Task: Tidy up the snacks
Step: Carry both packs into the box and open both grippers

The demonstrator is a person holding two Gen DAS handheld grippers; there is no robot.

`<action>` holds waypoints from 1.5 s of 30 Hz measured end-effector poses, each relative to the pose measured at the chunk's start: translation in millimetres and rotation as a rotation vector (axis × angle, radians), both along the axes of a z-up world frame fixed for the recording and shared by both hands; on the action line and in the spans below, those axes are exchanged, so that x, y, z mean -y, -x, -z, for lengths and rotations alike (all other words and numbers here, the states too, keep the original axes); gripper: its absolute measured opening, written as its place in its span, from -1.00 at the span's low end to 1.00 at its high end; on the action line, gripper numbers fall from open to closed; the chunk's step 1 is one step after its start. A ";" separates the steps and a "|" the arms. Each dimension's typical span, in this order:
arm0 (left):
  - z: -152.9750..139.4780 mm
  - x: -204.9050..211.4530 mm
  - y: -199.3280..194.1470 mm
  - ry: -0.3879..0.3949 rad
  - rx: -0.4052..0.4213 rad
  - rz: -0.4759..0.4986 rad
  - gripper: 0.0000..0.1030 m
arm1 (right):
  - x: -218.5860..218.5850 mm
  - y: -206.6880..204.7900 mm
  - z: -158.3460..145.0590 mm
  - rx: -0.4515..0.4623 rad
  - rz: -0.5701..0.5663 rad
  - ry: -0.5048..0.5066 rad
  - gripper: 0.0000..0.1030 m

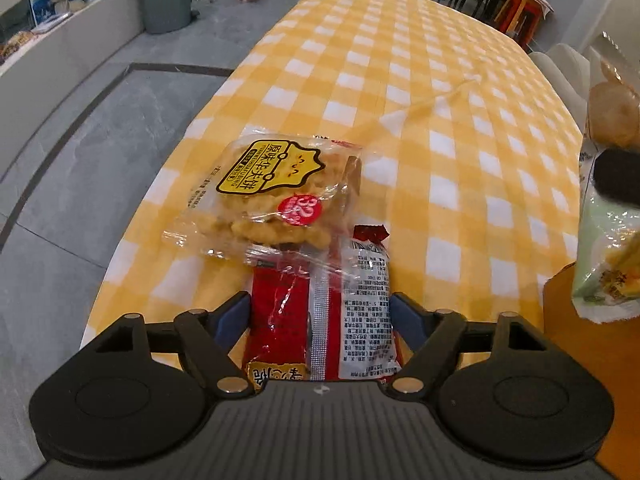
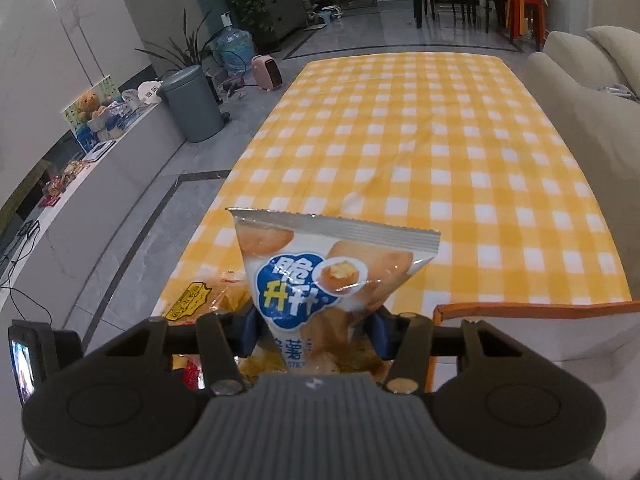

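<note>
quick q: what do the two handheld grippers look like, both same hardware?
Looks identical. Left gripper and right gripper: ribbed grey body with a small centre logo, black linkage arms on silver pivot pins, two round black discs at the sides, blue finger pads. No cables, hands or sleeves visible.

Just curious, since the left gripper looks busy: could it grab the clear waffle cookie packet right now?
Probably not yet. The left gripper has a red snack packet between its fingers; the waffle cookie packet lies unobstructed just beyond it on the checkered tablecloth.

My left gripper [image 1: 320, 312] points steeply down, blue pads hugging a packet; my right gripper [image 2: 314, 330] clamps one, lifted.
</note>
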State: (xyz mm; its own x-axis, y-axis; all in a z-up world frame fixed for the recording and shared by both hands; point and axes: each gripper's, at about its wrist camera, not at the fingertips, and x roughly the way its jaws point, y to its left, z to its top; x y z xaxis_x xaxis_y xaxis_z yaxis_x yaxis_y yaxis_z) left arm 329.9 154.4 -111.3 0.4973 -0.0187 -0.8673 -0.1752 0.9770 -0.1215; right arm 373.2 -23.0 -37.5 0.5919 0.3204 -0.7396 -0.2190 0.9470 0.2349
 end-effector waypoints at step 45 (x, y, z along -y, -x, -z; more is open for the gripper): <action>-87.7 24.1 97.4 0.309 0.173 0.144 0.58 | 156.6 46.5 29.9 -0.357 0.155 -0.180 0.02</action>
